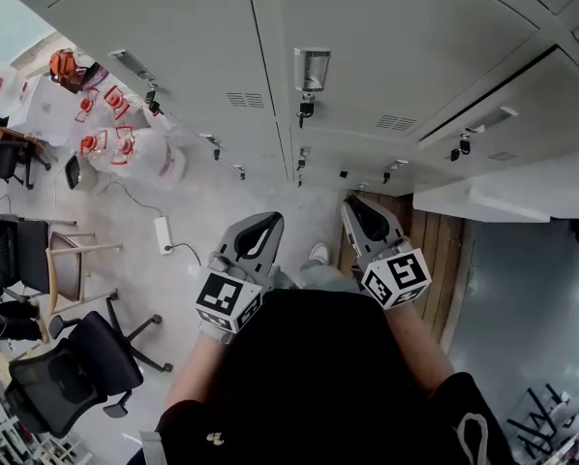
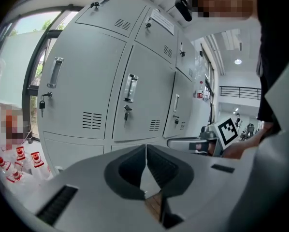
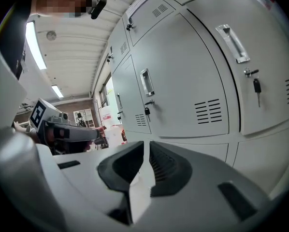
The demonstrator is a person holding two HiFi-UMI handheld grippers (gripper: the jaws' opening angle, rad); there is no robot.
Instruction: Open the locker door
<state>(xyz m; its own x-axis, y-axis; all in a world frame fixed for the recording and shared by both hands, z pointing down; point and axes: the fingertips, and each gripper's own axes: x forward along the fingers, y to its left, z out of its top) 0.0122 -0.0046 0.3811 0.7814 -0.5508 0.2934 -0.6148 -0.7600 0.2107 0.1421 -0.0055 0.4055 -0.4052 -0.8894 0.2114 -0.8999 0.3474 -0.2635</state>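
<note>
A bank of grey lockers [image 1: 173,37] stands along the far edge of the floor [image 1: 212,211], and the person faces it squarely, probably to bring both arms within reach of the doors. The locker door [image 1: 396,56] most directly ahead is closed flush with its neighbours. It has a metal pull handle [image 1: 312,69] near its left edge and a key [image 1: 305,110] hanging in the lock just below, so the handle looks like the natural place to take hold. Further right one door seam shows as a dark gap, and a pale slab juts out below it; I cannot tell whether that is another door standing open. An office chair [image 1: 67,371] sits at the near left corner of the floor, well apart from the lockers. Both forearms are bent and drawn in against the torso, wrists level, so that each tool points forward and slightly up at the doors without touching them. This looks like a ready stance with the reach not yet begun. The left tool [image 1: 273,221] is clenched on nothing, its ribbed pads pressed together with only the lockers showing beyond. The right tool [image 1: 353,206] is likewise clamped and empty. Their marker cubes [image 1: 228,300] sit just above the wrists, near the body.
</note>
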